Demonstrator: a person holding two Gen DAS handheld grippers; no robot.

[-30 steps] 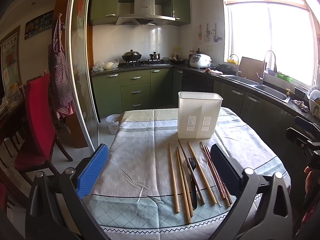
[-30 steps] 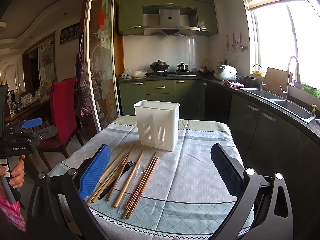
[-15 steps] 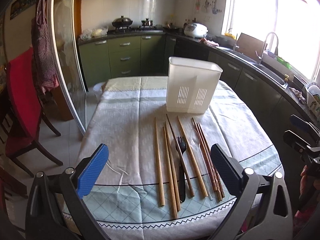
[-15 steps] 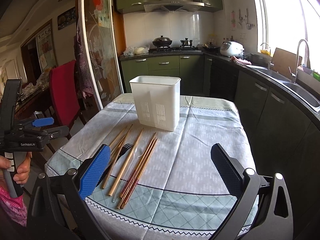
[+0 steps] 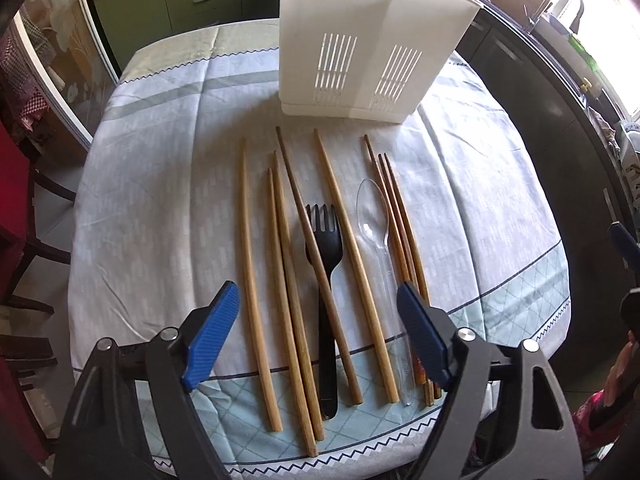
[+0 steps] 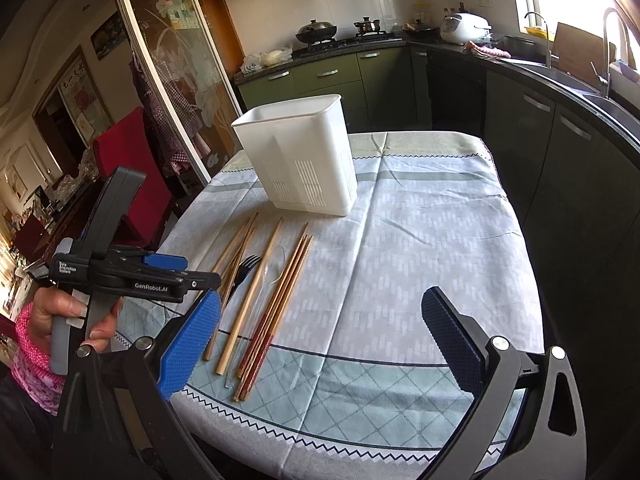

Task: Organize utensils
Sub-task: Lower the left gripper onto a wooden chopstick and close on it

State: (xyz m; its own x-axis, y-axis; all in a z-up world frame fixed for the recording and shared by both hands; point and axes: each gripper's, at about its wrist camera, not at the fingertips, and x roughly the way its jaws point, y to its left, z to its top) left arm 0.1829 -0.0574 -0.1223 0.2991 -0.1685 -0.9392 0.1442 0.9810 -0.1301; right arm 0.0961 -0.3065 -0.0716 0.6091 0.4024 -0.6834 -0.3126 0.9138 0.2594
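Left wrist view: chopsticks (image 5: 256,280), fork (image 5: 325,300) and spoon (image 5: 378,248) all lie on the tabletop (image 5: 152,168) before the holder (image 5: 368,48); the left gripper (image 5: 318,336), jaws just narrowing, hovers unclenched over them, gripping nothing.

Right wrist view: the holder (image 6: 300,160) looks empty, and the right gripper (image 6: 320,340) is spread wide, so sorting has not begun.

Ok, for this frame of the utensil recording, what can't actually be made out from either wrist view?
- Inside of the white holder: the left wrist view cuts off its top; in the right wrist view its front wall hides the inside, so dividers and contents are unknown.
- Clear spoon: its handle end is barely visible against the cloth.
- Reddish chopsticks: their near ends are hidden behind the left gripper finger; the count is uncertain.
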